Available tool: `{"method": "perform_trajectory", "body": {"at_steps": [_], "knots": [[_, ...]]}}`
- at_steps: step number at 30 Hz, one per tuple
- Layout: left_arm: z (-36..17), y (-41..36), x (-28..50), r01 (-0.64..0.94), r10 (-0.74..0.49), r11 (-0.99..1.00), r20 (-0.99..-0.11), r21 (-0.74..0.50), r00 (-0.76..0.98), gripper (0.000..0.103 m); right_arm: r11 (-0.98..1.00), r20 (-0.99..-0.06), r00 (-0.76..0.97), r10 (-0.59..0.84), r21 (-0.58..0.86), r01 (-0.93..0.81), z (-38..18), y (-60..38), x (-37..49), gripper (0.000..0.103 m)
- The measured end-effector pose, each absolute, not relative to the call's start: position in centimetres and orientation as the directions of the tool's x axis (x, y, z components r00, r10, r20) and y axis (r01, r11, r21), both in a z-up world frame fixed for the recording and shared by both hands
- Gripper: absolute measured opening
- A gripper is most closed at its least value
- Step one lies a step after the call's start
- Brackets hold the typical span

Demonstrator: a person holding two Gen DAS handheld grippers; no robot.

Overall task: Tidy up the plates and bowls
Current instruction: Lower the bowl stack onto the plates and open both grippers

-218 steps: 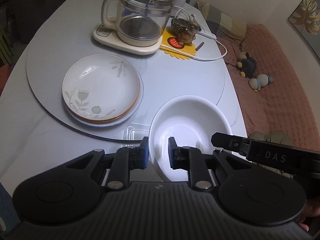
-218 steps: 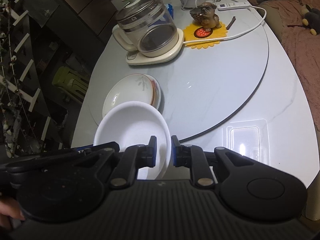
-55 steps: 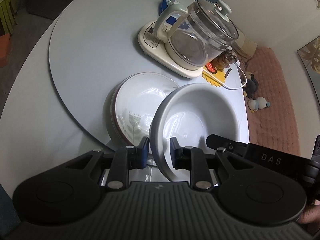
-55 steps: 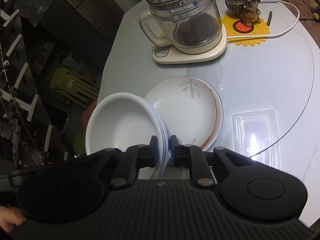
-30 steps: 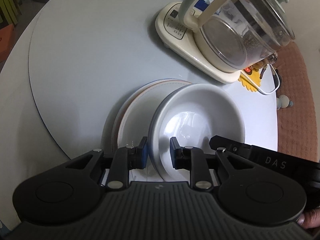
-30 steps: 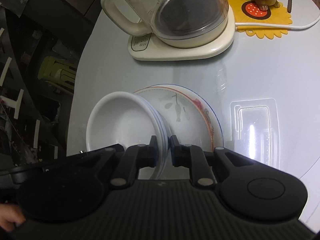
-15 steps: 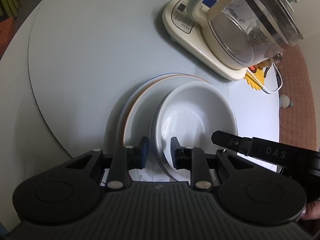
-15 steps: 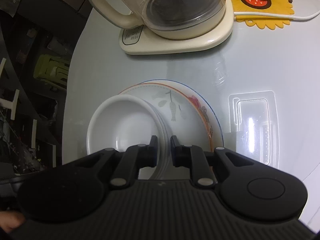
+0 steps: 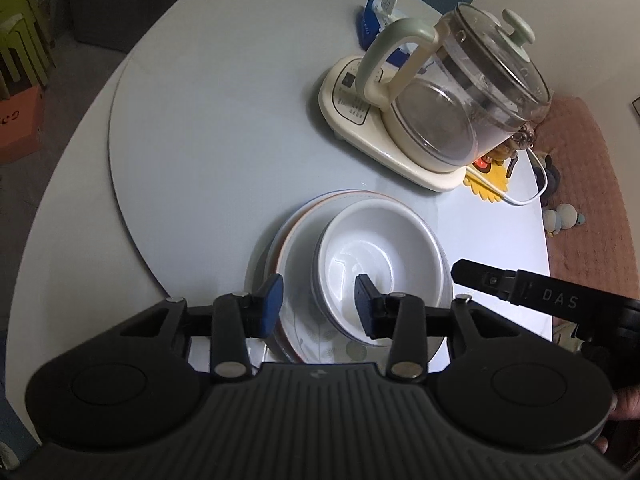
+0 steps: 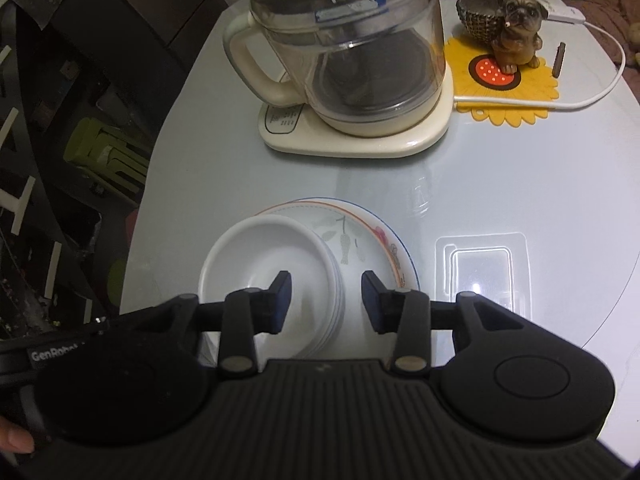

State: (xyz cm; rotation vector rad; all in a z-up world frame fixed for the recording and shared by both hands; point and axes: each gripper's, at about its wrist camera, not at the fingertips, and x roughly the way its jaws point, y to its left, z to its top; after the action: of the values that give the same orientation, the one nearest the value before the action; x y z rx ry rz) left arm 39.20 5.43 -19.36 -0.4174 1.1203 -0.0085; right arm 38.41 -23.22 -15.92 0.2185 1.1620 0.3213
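Note:
A white bowl [image 9: 384,256] rests on a stack of flower-patterned plates [image 9: 296,264] on the round table. My left gripper [image 9: 319,306] is open, its jaws astride the bowl's near rim without gripping. In the right wrist view the bowl [image 10: 276,268] sits on the plates [image 10: 372,248], and my right gripper [image 10: 326,300] is open, jaws astride the bowl's right rim. The right gripper's body [image 9: 540,300] shows at the right of the left wrist view.
A glass kettle on a cream base [image 9: 440,112] stands behind the plates, and shows in the right wrist view [image 10: 352,64]. A dog figurine [image 10: 512,28] on a yellow mat, a white cable [image 10: 600,92] and a blue box [image 9: 372,20] lie beyond. Table edge at left.
Both grippers carried the bowl over the plate stack, set it down on the plates, then opened and let go of its rim.

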Motion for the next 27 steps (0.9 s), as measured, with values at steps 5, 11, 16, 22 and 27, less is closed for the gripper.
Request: {"method": "perform_trajectory", "body": {"at_steps": [5, 11, 16, 22, 27], "knots": [[-16.3, 5.9, 36.6, -0.187, -0.193, 0.929, -0.849, -0.319, 0.492, 0.045, 0.931, -0.831, 0.42, 0.365, 0.329, -0.158, -13.1, -23.0, 36.5, 0.042], [-12.3, 5.8, 33.2, -0.147, -0.166, 0.944, -0.81, -0.295, 0.562, 0.045, 0.925, -0.789, 0.483, 0.38, 0.33, -0.187, -9.7, -22.8, 33.3, 0.042], [-9.5, 5.8, 30.3, -0.128, -0.148, 0.95, -0.774, -0.284, 0.615, 0.045, 0.921, -0.753, 0.53, 0.39, 0.326, -0.214, -7.4, -22.7, 30.6, 0.042], [-6.7, 5.4, 26.6, -0.083, -0.124, 0.967, -0.732, -0.24, 0.67, 0.052, 0.915, -0.696, 0.594, 0.403, 0.311, -0.256, -4.6, -22.7, 27.4, 0.042], [-4.7, 5.0, 23.1, -0.058, -0.107, 0.976, -0.695, -0.21, 0.711, 0.068, 0.919, -0.66, 0.64, 0.394, 0.283, -0.274, -3.1, -22.9, 24.9, 0.047]]}}
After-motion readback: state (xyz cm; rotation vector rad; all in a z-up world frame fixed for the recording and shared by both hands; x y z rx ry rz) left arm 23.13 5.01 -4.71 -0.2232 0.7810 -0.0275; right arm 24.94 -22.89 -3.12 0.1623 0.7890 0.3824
